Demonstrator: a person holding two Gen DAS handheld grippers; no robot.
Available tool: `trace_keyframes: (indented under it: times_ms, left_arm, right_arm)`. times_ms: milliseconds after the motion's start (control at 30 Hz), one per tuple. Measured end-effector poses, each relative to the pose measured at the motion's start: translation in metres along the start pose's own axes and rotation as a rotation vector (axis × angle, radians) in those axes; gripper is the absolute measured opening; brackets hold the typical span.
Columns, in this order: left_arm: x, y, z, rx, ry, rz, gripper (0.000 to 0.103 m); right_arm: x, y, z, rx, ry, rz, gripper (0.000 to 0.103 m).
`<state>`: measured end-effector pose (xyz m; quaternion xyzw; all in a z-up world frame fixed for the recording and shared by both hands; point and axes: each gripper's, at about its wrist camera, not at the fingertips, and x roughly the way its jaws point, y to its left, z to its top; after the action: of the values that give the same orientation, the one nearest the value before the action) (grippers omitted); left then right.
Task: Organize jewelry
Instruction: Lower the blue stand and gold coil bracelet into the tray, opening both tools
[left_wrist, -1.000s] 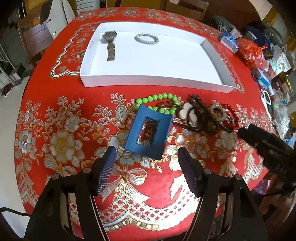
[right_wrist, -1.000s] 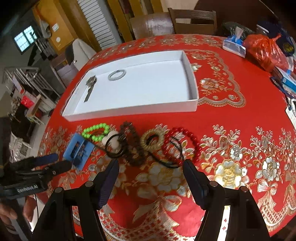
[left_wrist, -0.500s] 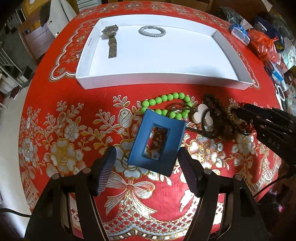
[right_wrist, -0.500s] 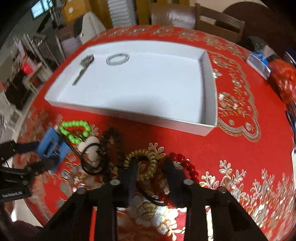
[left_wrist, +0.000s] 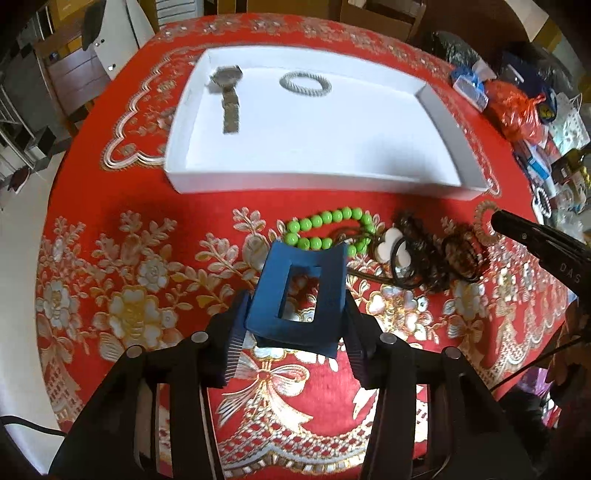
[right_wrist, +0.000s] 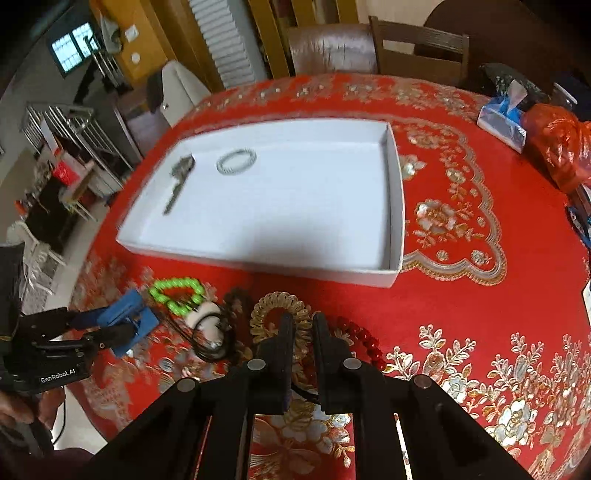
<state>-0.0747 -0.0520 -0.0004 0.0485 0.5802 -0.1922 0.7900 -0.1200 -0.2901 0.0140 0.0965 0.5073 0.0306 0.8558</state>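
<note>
A blue hair clip sits between the fingers of my left gripper, whose jaws are closing with both pads against its sides. My right gripper is closing too, its pads pinching the right side of a gold coil hair tie. Beside them on the red tablecloth lie a green bead bracelet, a white-and-black hair tie, a dark brown bracelet and a red bead bracelet. The white tray behind holds a watch and a silver bracelet.
An orange plastic bag and several small boxes crowd the table's right edge, with a tissue pack near them. Chairs stand beyond the far rim. The round table's edge runs close below both grippers.
The left fingers closed in from wide apart onto the blue clip. The right gripper slid left over the gold coil tie and its fingers narrowed to a slim gap around it.
</note>
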Motion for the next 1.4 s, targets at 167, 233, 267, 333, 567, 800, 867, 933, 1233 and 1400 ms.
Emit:
trace_keyframes:
  times_ms: [167,233,267,333,567,800,867,933,1233,1400]
  left_arm:
    - [-0.025,0.006,0.009,-0.015,-0.048,-0.005,0.046]
    - [-0.032,0.007,0.014,-0.019,-0.068,-0.001,0.046]
    - [-0.034,0.007,0.016,-0.020,-0.076,0.003,0.046]
    - [-0.039,0.009,0.025,-0.030,-0.096,0.010,0.046]
    - [-0.047,0.016,0.046,-0.046,-0.153,0.045,0.046]
    - [-0.034,0.023,0.067,-0.070,-0.156,0.079,0.046]
    - [-0.030,0.024,0.071,-0.077,-0.153,0.084,0.046]
    - [-0.024,0.026,0.077,-0.083,-0.149,0.094,0.046]
    - [0.001,0.034,0.095,-0.108,-0.133,0.136,0.046]
    - [0.013,0.041,0.106,-0.137,-0.129,0.158,0.046]
  right_arm:
    - [-0.004,0.005,0.013,0.038,-0.018,0.039,0.010]
    - [-0.004,0.008,0.016,0.036,-0.020,0.043,0.010]
    - [-0.003,0.011,0.019,0.030,-0.020,0.045,0.010]
    - [-0.002,0.015,0.025,0.020,-0.022,0.048,0.010]
    - [0.005,0.024,0.043,-0.002,-0.016,0.053,0.010]
    - [0.017,0.031,0.061,-0.027,0.004,0.059,0.010]
    - [0.023,0.032,0.067,-0.035,0.014,0.058,0.010]
    - [0.029,0.031,0.072,-0.034,0.024,0.064,0.010]
    - [0.064,0.024,0.099,-0.013,0.069,0.090,0.010]
    - [0.090,0.021,0.120,0.005,0.082,0.112,0.010]
